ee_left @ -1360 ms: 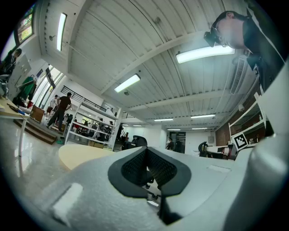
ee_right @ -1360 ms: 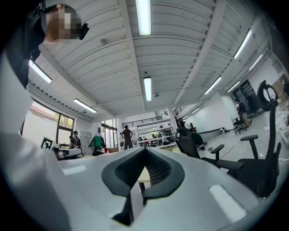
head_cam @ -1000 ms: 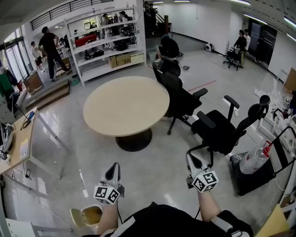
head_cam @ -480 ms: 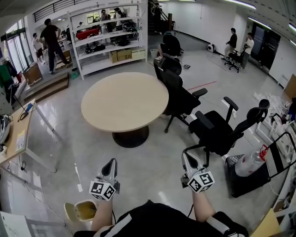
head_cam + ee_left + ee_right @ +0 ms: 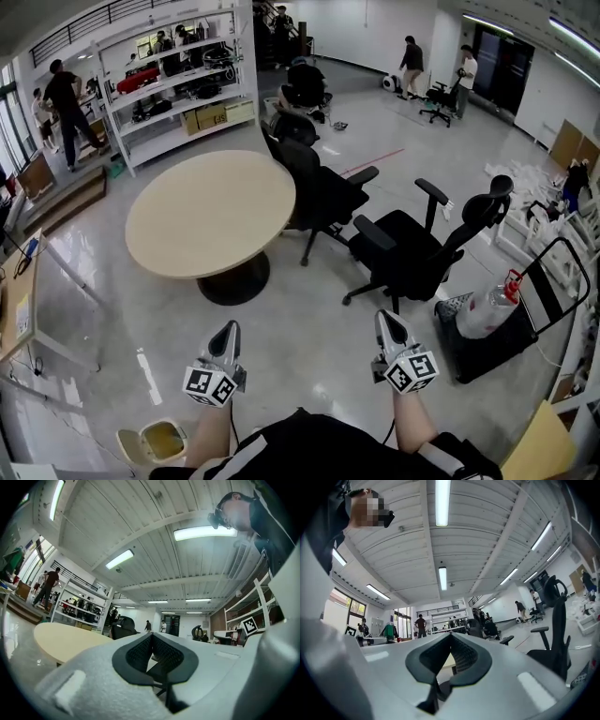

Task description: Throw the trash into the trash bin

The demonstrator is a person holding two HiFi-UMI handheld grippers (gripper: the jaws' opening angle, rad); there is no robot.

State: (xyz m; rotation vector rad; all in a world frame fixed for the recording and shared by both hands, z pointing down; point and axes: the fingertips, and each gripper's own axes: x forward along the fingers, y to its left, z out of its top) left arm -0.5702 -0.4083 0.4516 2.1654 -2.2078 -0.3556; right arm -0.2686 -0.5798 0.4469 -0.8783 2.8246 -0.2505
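Observation:
My left gripper (image 5: 225, 337) and right gripper (image 5: 389, 323) are held side by side over the grey floor, pointing forward and about level. Both are shut with nothing between the jaws. The left gripper view shows its black pads (image 5: 140, 651) meeting at the tip of the left gripper (image 5: 152, 635). The right gripper (image 5: 451, 635) looks the same in its own view. A small white trash bin (image 5: 155, 441) with a yellowish inside stands on the floor just left of my left arm. I see no piece of trash in either gripper.
A round beige table (image 5: 208, 214) stands ahead on the left. Two black office chairs (image 5: 412, 253) (image 5: 319, 192) are ahead on the right. A black trolley with a plastic bottle (image 5: 487, 314) is at the right. White shelving (image 5: 178, 84) and several people stand at the back.
The table, chairs and shelving have slid left in the head view, and the bin has shifted a little left. Both grippers keep the same shut, side-by-side pose.

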